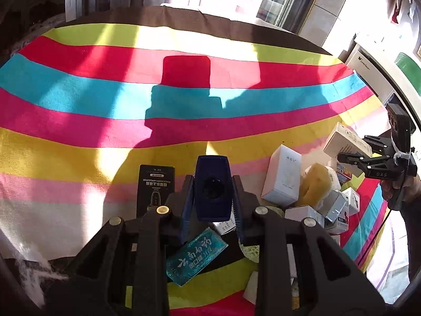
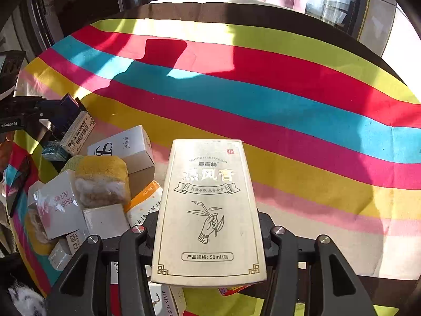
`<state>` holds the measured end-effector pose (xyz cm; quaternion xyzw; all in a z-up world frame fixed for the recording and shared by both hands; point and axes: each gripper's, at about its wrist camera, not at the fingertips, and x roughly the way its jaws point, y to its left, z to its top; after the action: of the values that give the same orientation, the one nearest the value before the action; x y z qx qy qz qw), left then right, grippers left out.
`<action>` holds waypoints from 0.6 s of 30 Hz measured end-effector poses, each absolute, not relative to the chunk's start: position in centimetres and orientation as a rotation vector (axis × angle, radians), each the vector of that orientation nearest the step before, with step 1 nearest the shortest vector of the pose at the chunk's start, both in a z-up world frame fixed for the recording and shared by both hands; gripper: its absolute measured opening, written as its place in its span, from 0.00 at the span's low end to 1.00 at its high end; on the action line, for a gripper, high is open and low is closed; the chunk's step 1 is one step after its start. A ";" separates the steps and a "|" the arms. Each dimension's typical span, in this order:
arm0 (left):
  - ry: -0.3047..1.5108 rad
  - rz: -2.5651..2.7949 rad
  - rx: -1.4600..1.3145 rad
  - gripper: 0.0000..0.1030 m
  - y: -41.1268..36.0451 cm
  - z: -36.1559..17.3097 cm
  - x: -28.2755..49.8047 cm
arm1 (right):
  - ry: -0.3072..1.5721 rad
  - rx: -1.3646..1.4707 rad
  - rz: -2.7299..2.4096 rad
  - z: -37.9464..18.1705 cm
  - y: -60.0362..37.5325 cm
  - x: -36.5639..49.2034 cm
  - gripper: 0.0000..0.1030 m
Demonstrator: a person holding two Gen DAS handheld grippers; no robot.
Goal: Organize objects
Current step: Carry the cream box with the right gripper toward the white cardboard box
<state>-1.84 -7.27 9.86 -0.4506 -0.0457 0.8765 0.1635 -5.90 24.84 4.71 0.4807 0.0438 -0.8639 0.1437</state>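
My left gripper (image 1: 211, 184) is shut on a dark blue box (image 1: 212, 188), held above the striped cloth (image 1: 105, 100). A black box (image 1: 155, 189) lies just left of it, and a teal box (image 1: 196, 256) lies below the jaws. My right gripper (image 2: 210, 210) is shut on a cream box (image 2: 209, 210) with gold print, held over the cloth (image 2: 289, 105). That gripper with its cream box (image 1: 342, 141) shows at the right edge of the left wrist view. The left gripper with its blue box (image 2: 67, 113) shows at the left edge of the right wrist view.
A heap of small white boxes (image 1: 282, 176) and a yellow sponge (image 1: 315, 184) lies between the grippers; it shows in the right wrist view (image 2: 102, 181) at lower left. The cloth's far part is bare, with a dark table rim (image 2: 263, 13) and windows beyond.
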 end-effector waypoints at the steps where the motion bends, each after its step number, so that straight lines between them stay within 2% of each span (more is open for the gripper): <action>1: -0.128 2.547 -1.289 0.31 -8.5 9.8 -0.9 | 0.096 1.372 -2.530 5.1 25.6 -5.3 0.50; 8: -0.226 2.569 -1.234 0.31 -9.6 9.5 5.9 | 0.005 1.259 -2.680 7.9 26.6 1.2 0.50; 15: -0.273 2.565 -1.236 0.31 -6.4 6.9 12.0 | -0.083 1.289 -2.751 7.0 25.7 8.3 0.50; 18: -0.219 2.551 -1.222 0.31 -3.9 6.4 13.9 | -0.092 1.283 -2.787 6.5 25.6 11.3 0.50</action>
<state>13.85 -3.91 6.38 -0.4258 -0.0762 0.8887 0.1517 11.27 25.58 6.54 0.4179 -0.0300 -0.9073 0.0361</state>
